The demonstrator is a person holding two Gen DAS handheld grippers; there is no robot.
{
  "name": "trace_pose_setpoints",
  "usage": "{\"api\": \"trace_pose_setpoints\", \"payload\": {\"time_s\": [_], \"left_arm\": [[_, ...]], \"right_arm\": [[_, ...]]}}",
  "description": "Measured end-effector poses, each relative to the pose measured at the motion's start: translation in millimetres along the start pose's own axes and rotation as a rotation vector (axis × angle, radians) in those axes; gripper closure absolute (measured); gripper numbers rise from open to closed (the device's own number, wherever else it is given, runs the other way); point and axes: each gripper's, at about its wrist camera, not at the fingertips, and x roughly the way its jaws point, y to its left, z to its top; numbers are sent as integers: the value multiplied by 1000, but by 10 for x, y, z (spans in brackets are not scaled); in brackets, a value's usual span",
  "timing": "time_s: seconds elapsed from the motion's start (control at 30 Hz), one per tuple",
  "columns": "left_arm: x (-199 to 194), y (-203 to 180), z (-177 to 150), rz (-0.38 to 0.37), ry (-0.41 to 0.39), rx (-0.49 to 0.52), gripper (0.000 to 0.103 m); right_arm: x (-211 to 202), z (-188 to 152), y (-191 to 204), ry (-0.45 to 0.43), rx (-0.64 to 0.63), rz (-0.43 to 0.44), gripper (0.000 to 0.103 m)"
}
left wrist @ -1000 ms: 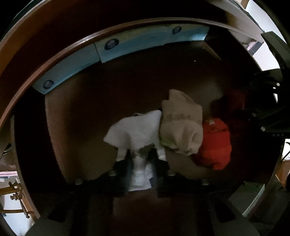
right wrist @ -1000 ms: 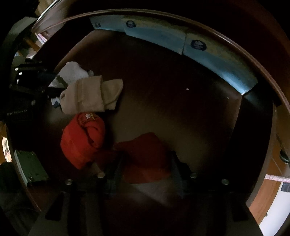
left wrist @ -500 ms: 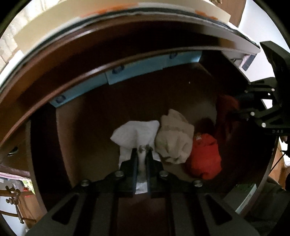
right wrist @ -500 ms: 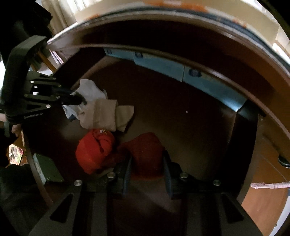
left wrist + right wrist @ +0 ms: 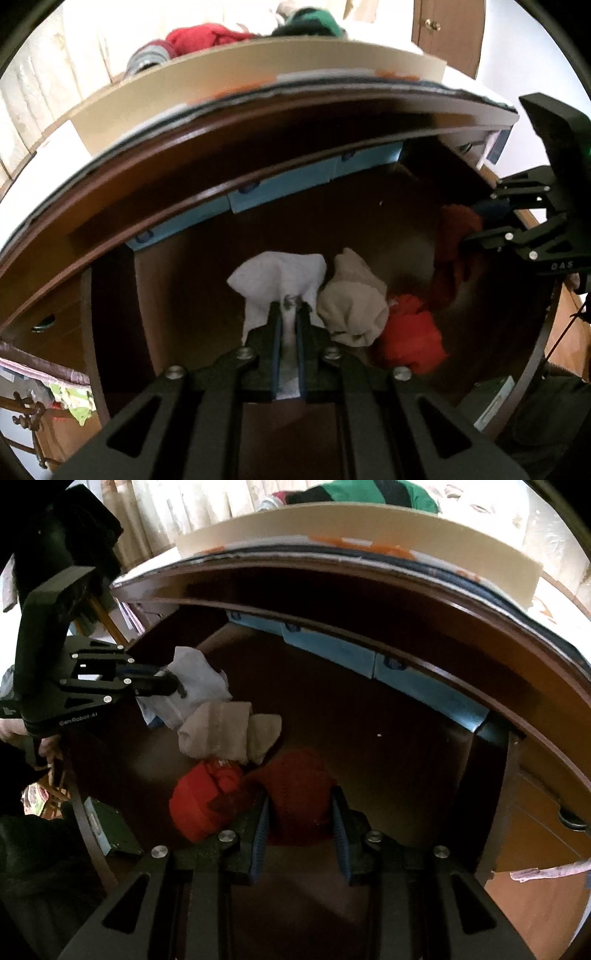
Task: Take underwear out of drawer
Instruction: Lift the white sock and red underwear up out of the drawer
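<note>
**Both grippers holding cloth over the open drawer**

The left gripper (image 5: 289,308) is pinching a white garment (image 5: 277,280) tightly between its fingers, jaws nearly together, with the cloth bunching above the tips and a strip running back between them. In the right wrist view the same gripper (image 5: 173,683) is reaching in from the left, and the white piece is hanging off its tip above the drawer floor (image 5: 369,746).

The right gripper (image 5: 300,805) is clamping a dark red garment (image 5: 295,786) at a narrow spread, its blue pads pressing on both sides of the fabric. From the left wrist view that piece (image 5: 454,236) appears to be dangling from the right gripper, though shadow is blurring its outline.

A beige garment (image 5: 351,306) and a bright red-orange one (image 5: 410,339) are lying on the drawer floor, touching each other, between the two held pieces. Light blue boxes (image 5: 332,653) are lining the back wall of the drawer.
</note>
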Motion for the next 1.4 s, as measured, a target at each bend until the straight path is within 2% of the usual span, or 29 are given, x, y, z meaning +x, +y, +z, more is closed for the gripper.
{"api": "trace_pose_setpoints", "payload": {"time_s": [0.53, 1.4], "left_arm": [[-156, 114, -3, 29, -130, -68, 99], [-351, 158, -131, 88, -268, -121, 99]], "right_arm": [[-197, -38, -58, -108, 38, 27, 70], [-352, -157, -29, -246, 2, 5, 70]]}}
